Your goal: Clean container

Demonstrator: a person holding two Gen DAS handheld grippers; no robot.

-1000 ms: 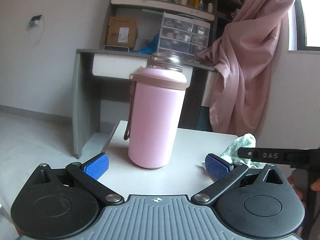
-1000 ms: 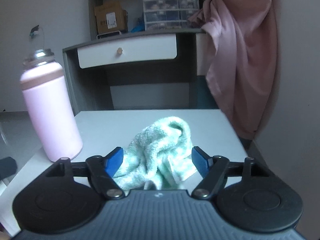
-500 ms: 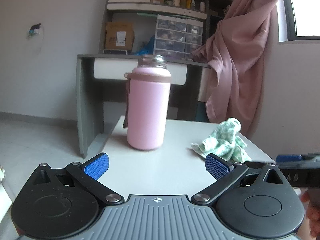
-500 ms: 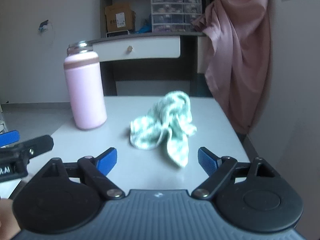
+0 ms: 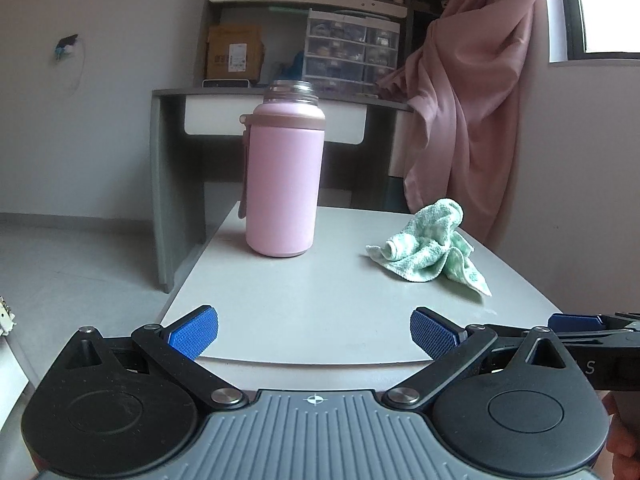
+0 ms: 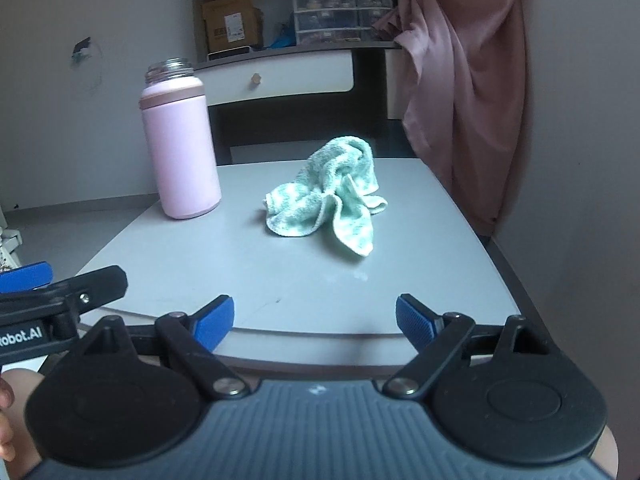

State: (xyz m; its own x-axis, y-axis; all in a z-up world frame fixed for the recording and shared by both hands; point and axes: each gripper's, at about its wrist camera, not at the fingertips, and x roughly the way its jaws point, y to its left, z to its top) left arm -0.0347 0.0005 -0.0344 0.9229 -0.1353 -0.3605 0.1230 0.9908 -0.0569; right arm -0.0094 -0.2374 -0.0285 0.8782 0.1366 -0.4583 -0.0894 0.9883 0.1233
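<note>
A: Which step does this look like?

B: Either the very start or the very end. The pink bottle (image 5: 283,184) stands upright and uncapped toward the far left of the worktop (image 5: 320,320). The green cloth (image 6: 328,196) lies crumpled to its right, near but not touching. Neither is held.

A: And the two tools?

B: Both sit off the near edge. The left gripper (image 5: 314,334) has its fingers spread wide with only bare worktop between them. The right gripper (image 6: 315,320) stands just as wide; its jaws have just been opening, and nothing is between them.

A: So what would the next move call for?

B: Judging by the layout, if wiping remains, the right one would go forward and close on the bunched top of the cloth, while the left steadies the bottle around its body. The bottle is tall and narrow, so a sideways nudge could tip it.

A: Anything in the way?

B: Not on the worktop. Behind it are a grey desk (image 5: 168,152) with a drawer, shelves with a cardboard box (image 5: 234,54) and small plastic drawers (image 5: 352,58), and a pink curtain (image 5: 472,120) hanging close to the far right corner. The two tools are side by side, so each must mind the other.
</note>
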